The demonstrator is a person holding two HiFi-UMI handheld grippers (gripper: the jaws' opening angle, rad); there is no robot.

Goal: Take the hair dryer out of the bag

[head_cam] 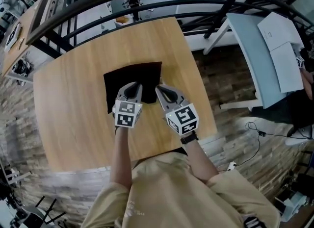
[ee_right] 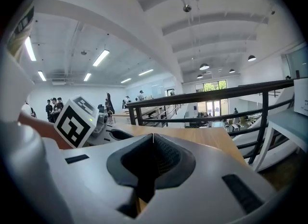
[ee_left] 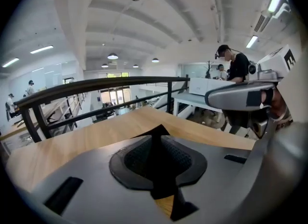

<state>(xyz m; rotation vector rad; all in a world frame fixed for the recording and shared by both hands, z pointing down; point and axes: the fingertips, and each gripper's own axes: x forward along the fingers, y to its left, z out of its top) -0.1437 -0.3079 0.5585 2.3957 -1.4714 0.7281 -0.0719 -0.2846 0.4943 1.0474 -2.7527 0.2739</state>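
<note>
Left gripper (head_cam: 132,86) stands slightly parted, right gripper (head_cam: 164,90) is clenched, both empty, at the near edge of the black bag (head_cam: 133,73) on the table (head_cam: 68,94). The hair dryer is unseen, presumably inside the bag; the step probably goes best by pinning one lip of the opening before reaching in.

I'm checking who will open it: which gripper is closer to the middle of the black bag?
Left. The left gripper hangs over the near edge of the black bag, about midway along it. The right gripper sits at the bag's near right corner.
</note>
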